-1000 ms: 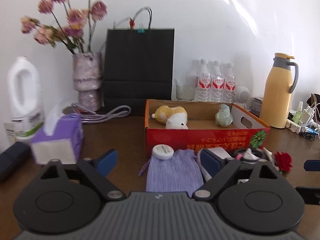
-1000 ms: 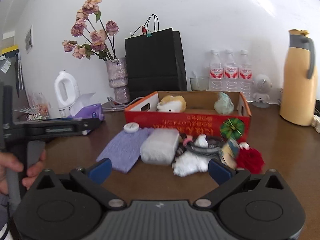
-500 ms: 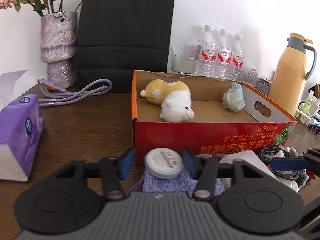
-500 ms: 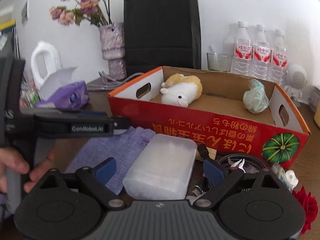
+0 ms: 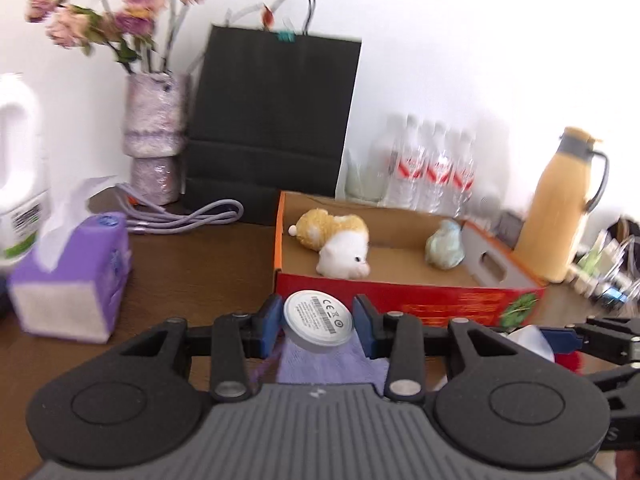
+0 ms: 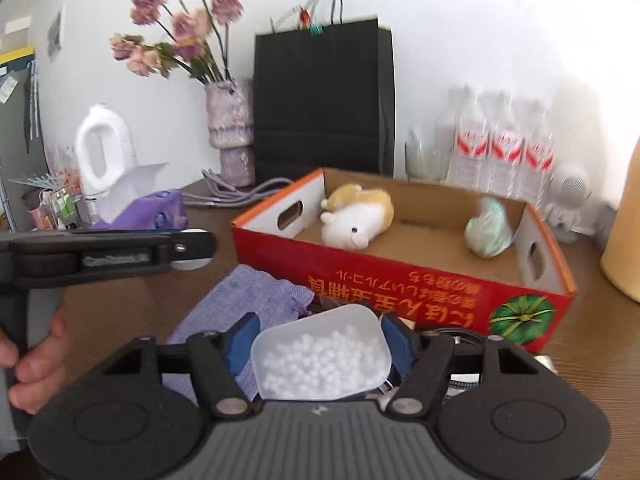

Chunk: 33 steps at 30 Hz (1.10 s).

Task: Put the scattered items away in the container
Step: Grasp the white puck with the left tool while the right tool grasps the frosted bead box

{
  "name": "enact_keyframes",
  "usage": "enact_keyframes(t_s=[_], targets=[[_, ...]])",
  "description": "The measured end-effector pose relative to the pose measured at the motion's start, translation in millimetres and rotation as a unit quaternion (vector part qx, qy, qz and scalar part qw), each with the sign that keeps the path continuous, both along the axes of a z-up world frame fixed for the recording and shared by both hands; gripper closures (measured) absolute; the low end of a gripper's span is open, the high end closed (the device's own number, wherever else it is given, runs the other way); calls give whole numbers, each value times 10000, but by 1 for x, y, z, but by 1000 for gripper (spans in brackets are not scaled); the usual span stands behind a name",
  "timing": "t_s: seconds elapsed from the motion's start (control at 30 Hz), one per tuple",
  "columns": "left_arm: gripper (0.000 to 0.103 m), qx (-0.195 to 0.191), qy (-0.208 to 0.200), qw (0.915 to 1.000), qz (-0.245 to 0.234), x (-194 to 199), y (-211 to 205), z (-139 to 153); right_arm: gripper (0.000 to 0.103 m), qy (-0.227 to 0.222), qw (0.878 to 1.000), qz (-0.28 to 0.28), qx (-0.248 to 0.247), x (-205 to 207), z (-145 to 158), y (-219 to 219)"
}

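The left gripper (image 5: 317,320) pinches a white round disc (image 5: 318,318) between its blue pads, label side up and tilted, held above the purple cloth (image 5: 332,362) and just in front of the red box (image 5: 404,300). The right gripper (image 6: 316,346) pinches a frosted plastic case (image 6: 320,356) filled with small white beads, its pads pressed on the case's two sides, with the cloth (image 6: 248,300) lying under and to the left of it on the table (image 6: 600,364). From the right wrist view, the left gripper (image 6: 192,246) shows side-on at the left with the disc at its tip, and a hand (image 6: 34,364) grips its handle. The box (image 6: 400,280) stands open on the table, right behind both grippers, and holds a plush toy (image 6: 358,220) near its left end and a pale green crumpled bundle (image 6: 488,234) near its right end, the two well apart. Behind the box are a black paper bag (image 6: 324,100), a vase (image 6: 230,132) with dried pink flowers, and water bottles (image 6: 504,152). A purple tissue box (image 5: 76,280) sits to the left on the table, a white jug (image 5: 20,168) beyond it, a coiled lilac cord (image 5: 188,218) near the vase, and a yellow flask (image 5: 560,208) to the right of the box.
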<state>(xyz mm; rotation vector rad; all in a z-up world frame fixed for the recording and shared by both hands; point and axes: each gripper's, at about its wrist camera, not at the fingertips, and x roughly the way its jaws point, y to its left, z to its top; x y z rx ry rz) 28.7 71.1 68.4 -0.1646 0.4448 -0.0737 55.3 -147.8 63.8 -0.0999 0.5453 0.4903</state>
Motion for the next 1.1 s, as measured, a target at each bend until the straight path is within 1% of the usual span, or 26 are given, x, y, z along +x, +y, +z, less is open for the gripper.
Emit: enact_keyframes(t_s=[0.1,0.2,0.27,0.37,0.4,0.47,0.6,0.67,0.7,0.73,0.83,0.87,0.9,0.93,0.97,1.0,1.07,1.1], targets=[[63,-191,153,9997,56,-45,-11,-3,37,-74,9998,-114,-130,-36,4,-16],[63,-165,314,9994,-29,-85,-28,-15,37,-3,9999,-100,-137,-80,-3,-39],[63,-132,543,9983,-152,-101,-39,-25,38,21,9995,-135,-274,-108,-11,-55],[63,160,814,9960,-341,-118,-57,-39,38,267,9969,-462,-579,-137,-23,-81],[63,282,891,9947,-425,-123,-62,-44,38,372,9961,-569,-568,-144,-27,-90],[63,430,1097,9918,-503,-128,-67,-55,38,415,9959,-662,-447,-156,-31,-105],[62,621,1049,9911,-529,-135,-69,-58,38,418,9942,-861,-491,-158,-31,-114],[59,662,1049,9909,-518,-137,-69,-61,32,348,9945,-856,-492,-158,-33,-112],[54,707,1046,9907,-513,-137,-69,-62,22,348,9946,-840,-501,-156,-35,-111],[53,744,1039,9904,-530,-138,-70,-62,17,353,9944,-850,-510,-155,-37,-108],[48,811,1052,9894,-587,-138,-72,-62,17,334,9939,-920,-507,-148,-43,-103],[46,819,1049,9892,-607,-138,-73,-62,17,357,9934,-956,-520,-145,-45,-102],[47,858,1041,9889,-628,-137,-74,-62,17,405,9925,-1018,-536,-142,-47,-101],[52,923,1024,9885,-629,-137,-75,-63,21,461,9918,-1059,-541,-140,-49,-101],[63,975,1008,9882,-623,-137,-76,-62,26,528,9915,-1070,-519,-137,-51,-101],[63,978,1010,9880,-641,-136,-75,-62,38,599,9911,-1079,-496,-135,-52,-102],[63,885,1011,9885,-699,-135,-73,-62,38,646,9912,-1073,-428,-134,-54,-103],[63,821,1031,9886,-726,-134,-72,-61,38,654,9911,-1055,-479,-133,-53,-101]])
